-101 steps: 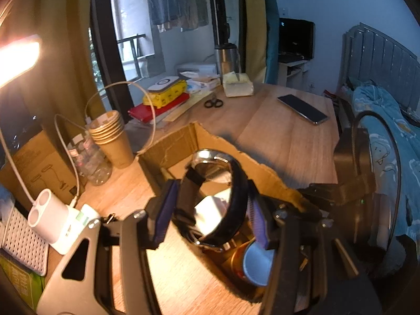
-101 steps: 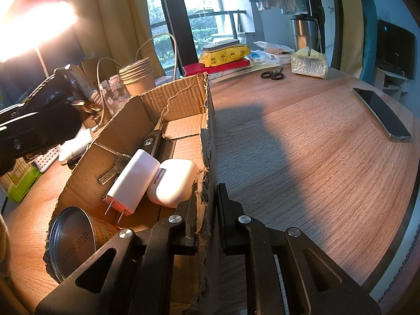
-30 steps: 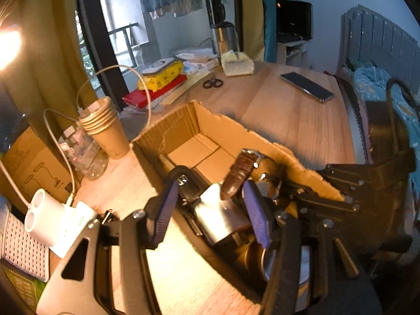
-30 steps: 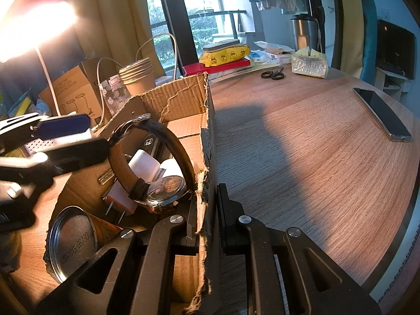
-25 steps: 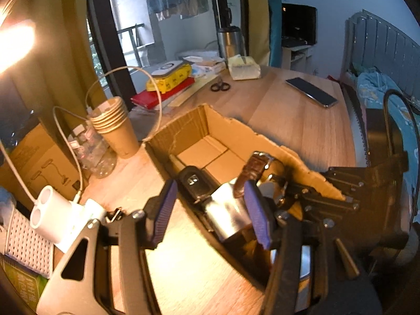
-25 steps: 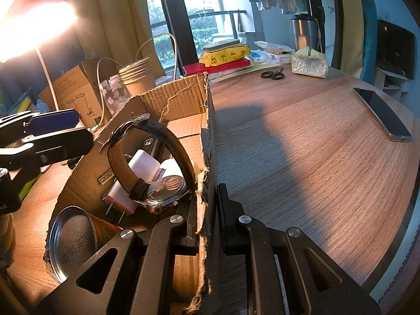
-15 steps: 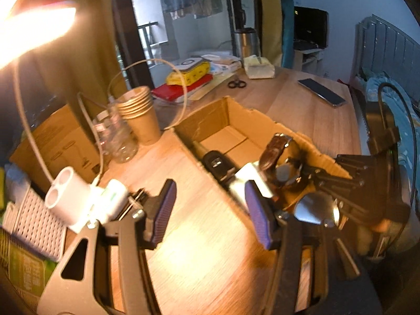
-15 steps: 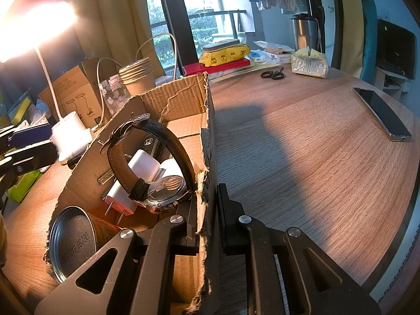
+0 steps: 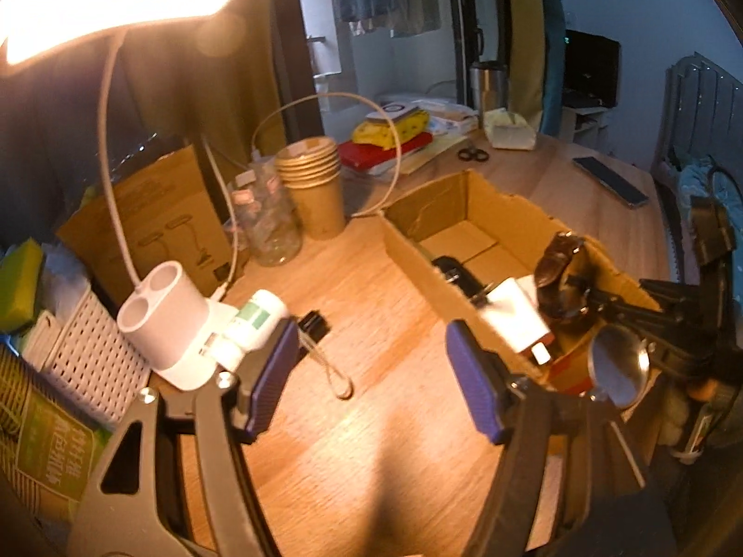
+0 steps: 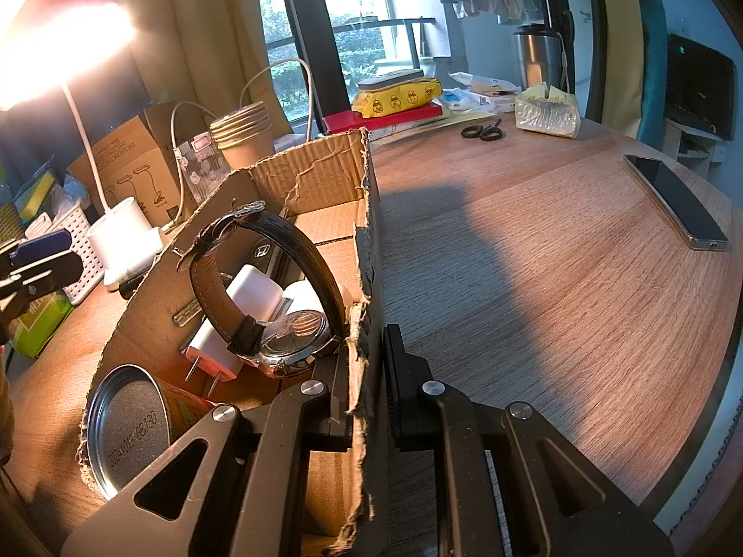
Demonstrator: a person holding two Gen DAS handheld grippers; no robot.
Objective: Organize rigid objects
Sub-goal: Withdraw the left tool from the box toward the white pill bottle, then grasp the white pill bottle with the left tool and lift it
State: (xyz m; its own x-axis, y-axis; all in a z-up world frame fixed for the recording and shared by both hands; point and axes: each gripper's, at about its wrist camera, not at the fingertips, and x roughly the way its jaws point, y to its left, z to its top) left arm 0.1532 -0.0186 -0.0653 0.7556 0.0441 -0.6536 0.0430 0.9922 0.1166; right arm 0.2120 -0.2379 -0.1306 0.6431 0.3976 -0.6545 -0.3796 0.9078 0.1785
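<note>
While the right gripper [image 10: 367,385] pinches the near wall of the cardboard box [image 10: 367,213] between its pressed-together pads, the left gripper [image 9: 371,380] hangs over bare tabletop beside the box with its blue-padded jaws spread; they have just been opening wider, and nothing sits between them.

Inside the box, closest to the clamped wall, a metal can [image 10: 127,422] lies on its side with its silver base facing outward. Just beyond it the wristwatch [image 10: 278,297] stands on its case, its dark strap arching up above the box rim, resting against a white plug adapter [image 10: 232,325] and a white earbud case [image 10: 302,297]. A black key fob [image 10: 262,250] lies further in, and the far end of the box floor is bare.

On the wooden table [image 10: 557,278] left of the box, a small black item on a cord loop [image 9: 320,343] lies near a white bottle [image 9: 253,325] and the white lamp base [image 9: 162,320]. Further back stand a stack of paper cups [image 9: 313,181] and a clear jar [image 9: 267,223]. Scissors [image 10: 483,131], a phone [image 10: 675,202] and a yellow pouch on a red book [image 10: 394,97] lie beyond, well apart from the box.
</note>
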